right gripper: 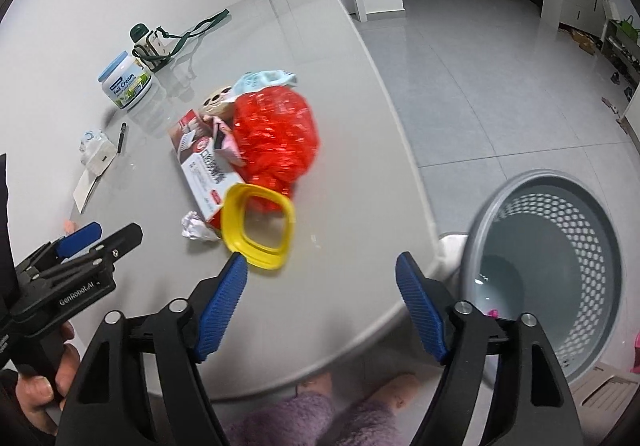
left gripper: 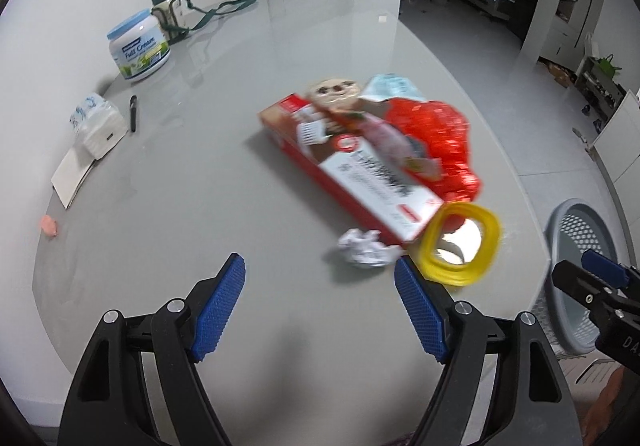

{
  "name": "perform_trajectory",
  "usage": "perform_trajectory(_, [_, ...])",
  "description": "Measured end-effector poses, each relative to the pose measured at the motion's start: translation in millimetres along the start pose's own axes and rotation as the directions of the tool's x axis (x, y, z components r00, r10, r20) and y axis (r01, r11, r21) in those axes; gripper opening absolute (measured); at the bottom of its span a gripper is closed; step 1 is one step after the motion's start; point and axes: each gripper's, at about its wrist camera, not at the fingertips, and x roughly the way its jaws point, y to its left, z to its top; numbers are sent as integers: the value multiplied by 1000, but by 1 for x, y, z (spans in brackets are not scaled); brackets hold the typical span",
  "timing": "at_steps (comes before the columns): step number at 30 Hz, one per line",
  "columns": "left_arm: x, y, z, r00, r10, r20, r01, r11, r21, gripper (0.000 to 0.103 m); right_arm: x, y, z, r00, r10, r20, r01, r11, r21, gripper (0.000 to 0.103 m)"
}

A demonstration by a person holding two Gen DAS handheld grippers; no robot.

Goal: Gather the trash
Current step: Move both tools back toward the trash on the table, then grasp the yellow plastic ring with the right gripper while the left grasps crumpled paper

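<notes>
A pile of trash lies on the grey table [left gripper: 200, 174]: a red and white box [left gripper: 352, 170], a red plastic bag [left gripper: 440, 142], a yellow ring-shaped lid [left gripper: 460, 246], a crumpled white paper ball [left gripper: 366, 248] and some wrappers. My left gripper [left gripper: 320, 298] is open and empty, just short of the paper ball. My right gripper [right gripper: 320, 294] is open and empty above the table's near edge, its left fingertip close to the yellow lid [right gripper: 260, 230]. A grey perforated basket [right gripper: 548, 270] stands on the floor to the right of the table.
At the back left stand a blue-lidded jar [left gripper: 138, 46], a green-capped bottle with a strap [left gripper: 168, 6], a tissue pack [left gripper: 98, 124], a black pen [left gripper: 133, 112], a paper sheet [left gripper: 72, 176] and a small pink bit [left gripper: 49, 225]. Open tiled floor lies right.
</notes>
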Motion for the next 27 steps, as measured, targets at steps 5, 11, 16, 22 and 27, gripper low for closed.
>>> perform_trajectory(5, [19,27,-4,1000,-13,-26,13,1000,7,76,25,25,-2,1000,-17,-13,18,999,26,74])
perform_trajectory(11, [36,48,-7,999,-30,-40,31,999,25,76,53,39,-4,999,-41,-18,42,996,74,76])
perform_trajectory(16, [43,60,-7,998,-39,-44,40,999,36,78,71,49,-4,999,-47,-15,48,994,95,77])
perform_trajectory(22, [50,68,-7,998,-43,-51,46,998,43,78,85,57,0,998,-67,-14,68,992,108,79])
perform_trajectory(27, [53,70,-7,997,-52,-51,55,997,47,78,93,59,2,996,-90,-18,91,989,115,79])
